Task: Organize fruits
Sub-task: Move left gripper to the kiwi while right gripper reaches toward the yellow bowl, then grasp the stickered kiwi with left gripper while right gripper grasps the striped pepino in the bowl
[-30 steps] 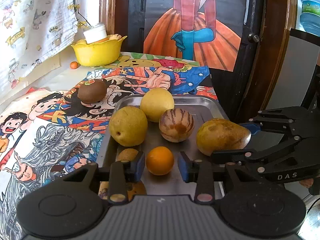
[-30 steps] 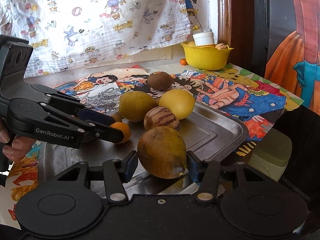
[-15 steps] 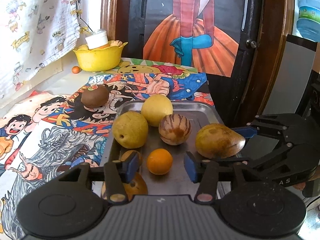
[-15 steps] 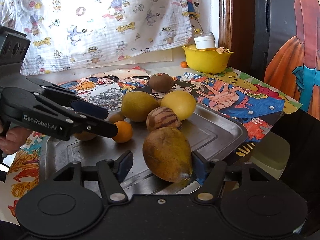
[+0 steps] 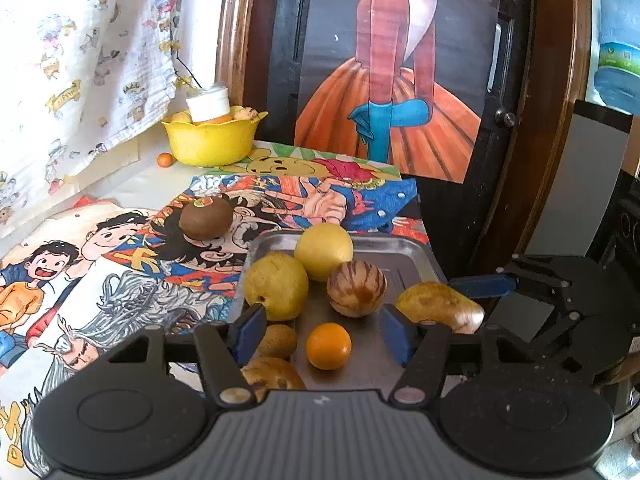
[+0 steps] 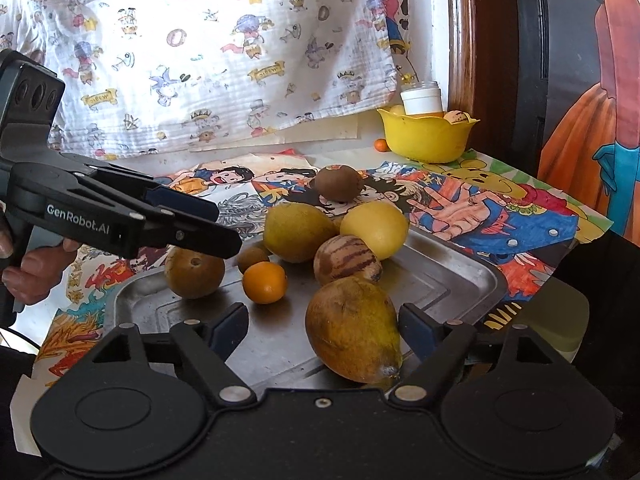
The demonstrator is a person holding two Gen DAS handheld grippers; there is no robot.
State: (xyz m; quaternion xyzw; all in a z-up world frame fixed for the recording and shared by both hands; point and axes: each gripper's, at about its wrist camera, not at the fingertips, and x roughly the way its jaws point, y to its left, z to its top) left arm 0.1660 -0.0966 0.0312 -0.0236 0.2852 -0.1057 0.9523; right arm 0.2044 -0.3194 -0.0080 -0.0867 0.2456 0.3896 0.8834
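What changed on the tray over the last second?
Both grippers let go: the left gripper is opening around the small orange, the right gripper around the mango. Both fruits rest on the metal tray; the other fruits stayed put.
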